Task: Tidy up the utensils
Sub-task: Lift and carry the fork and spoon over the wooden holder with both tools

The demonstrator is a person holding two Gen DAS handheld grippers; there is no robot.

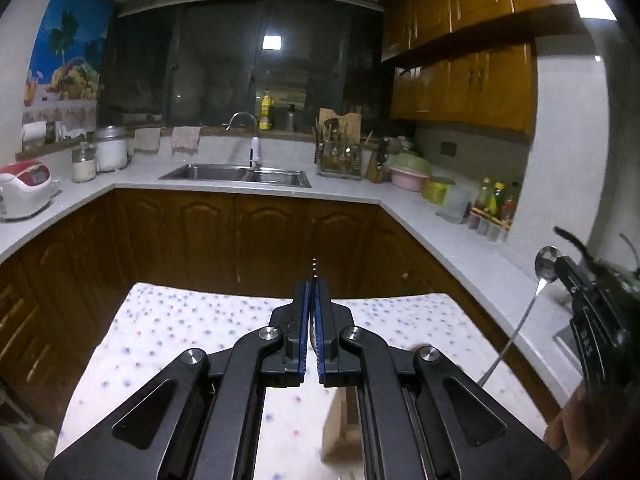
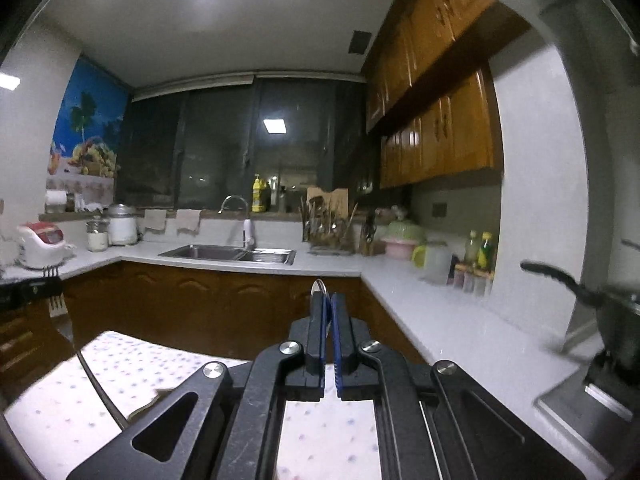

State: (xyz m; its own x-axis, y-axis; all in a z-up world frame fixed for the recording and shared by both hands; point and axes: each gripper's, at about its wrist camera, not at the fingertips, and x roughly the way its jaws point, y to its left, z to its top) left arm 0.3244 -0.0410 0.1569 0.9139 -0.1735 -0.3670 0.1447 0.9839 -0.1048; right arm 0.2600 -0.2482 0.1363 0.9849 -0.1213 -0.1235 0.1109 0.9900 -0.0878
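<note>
Chopsticks and ladles fill rack point(image 1: 340, 160) beside sink point(image 1: 236, 174).

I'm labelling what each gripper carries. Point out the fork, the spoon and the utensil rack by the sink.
fork point(image 2: 57, 307): right wrist view, on its tines.
spoon point(image 1: 547, 267): left wrist view, on its bowl.
utensil rack point(image 1: 340, 160): left wrist view, on its front.

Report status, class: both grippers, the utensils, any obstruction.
Left gripper shut on fork. Right gripper shut on spoon. Both held above dotted cloth. Nothing blocking ahead; utensil rack far by sink.
</note>
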